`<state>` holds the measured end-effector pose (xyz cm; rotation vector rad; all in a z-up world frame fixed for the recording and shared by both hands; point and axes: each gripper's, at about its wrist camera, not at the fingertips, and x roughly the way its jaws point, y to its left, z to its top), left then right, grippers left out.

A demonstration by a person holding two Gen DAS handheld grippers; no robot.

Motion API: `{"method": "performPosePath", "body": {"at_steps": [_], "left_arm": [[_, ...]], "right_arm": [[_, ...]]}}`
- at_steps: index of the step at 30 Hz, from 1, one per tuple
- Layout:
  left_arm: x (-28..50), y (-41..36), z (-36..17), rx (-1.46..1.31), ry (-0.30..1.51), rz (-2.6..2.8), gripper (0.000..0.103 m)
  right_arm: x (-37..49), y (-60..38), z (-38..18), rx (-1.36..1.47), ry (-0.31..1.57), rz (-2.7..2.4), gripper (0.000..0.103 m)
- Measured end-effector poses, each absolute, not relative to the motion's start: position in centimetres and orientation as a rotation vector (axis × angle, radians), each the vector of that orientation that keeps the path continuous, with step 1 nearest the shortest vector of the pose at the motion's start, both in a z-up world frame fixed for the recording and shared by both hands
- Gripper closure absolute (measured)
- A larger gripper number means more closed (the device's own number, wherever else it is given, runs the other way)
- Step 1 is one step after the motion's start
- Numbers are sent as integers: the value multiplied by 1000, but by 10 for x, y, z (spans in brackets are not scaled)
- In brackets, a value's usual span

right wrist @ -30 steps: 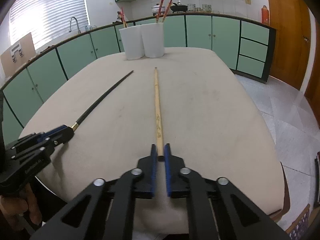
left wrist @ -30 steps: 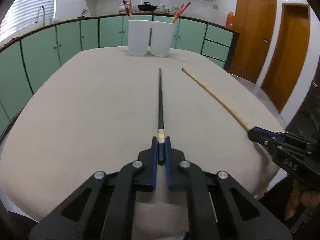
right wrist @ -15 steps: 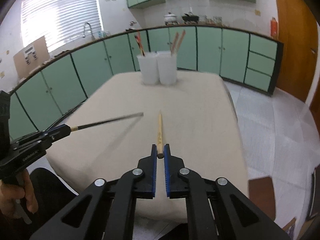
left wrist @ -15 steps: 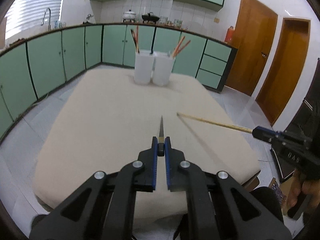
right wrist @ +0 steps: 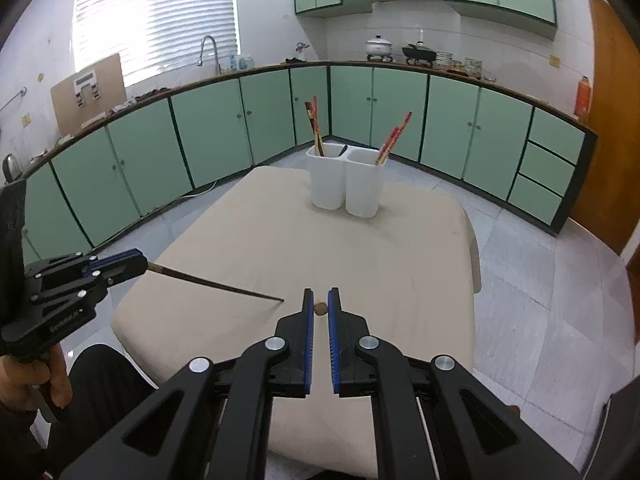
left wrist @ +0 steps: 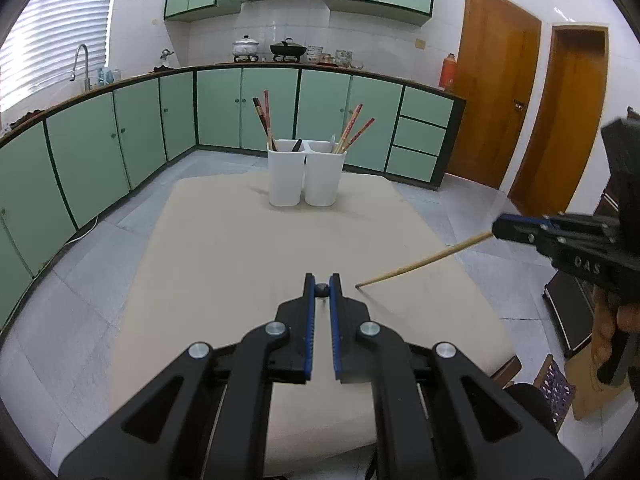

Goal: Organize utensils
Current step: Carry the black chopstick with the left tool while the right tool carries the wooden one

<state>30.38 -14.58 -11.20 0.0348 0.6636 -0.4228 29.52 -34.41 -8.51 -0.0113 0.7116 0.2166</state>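
Note:
My left gripper [left wrist: 322, 286] is shut on a black chopstick [right wrist: 216, 283], seen end-on in its own view and pointing down toward the table in the right wrist view. My right gripper [right wrist: 320, 302] is shut on a light wooden chopstick [left wrist: 424, 263], seen end-on in its own view. Both are held high above the beige table [left wrist: 240, 256]. Two white holders [left wrist: 306, 178] stand side by side at the table's far end, with several reddish chopsticks in them; they also show in the right wrist view [right wrist: 346, 180].
Green kitchen cabinets [left wrist: 120, 140] run along the left and far walls. Wooden doors [left wrist: 496, 92] are at the right. Grey tiled floor surrounds the table. A purple basket [left wrist: 556, 390] sits on the floor at the right.
Both grippers have lifted their chopsticks off the table and risen high, tilting the sticks steeply so each looks end-on in its own view.

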Motion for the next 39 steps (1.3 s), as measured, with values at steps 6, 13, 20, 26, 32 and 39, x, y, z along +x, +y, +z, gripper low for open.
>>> {"method": "performPosePath", "body": {"at_steps": [6, 13, 20, 26, 32, 39], "left_arm": [[334, -148, -97, 48, 695, -461, 97], [383, -152, -82, 43, 755, -502, 97], [426, -148, -75, 6, 810, -530, 97], [446, -151, -59, 21, 795, -536, 97], [472, -157, -24, 35, 748, -530, 97], [515, -168, 27, 59, 664, -494, 97]], "right_arm": [[335, -335, -65, -61, 759, 243, 96], [390, -336, -49, -81, 856, 261, 96], [428, -345, -32, -60, 917, 255, 96], [443, -342, -11, -81, 921, 249, 96], [461, -339, 16, -81, 906, 244, 96], [497, -344, 57, -38, 864, 214, 96]]}}
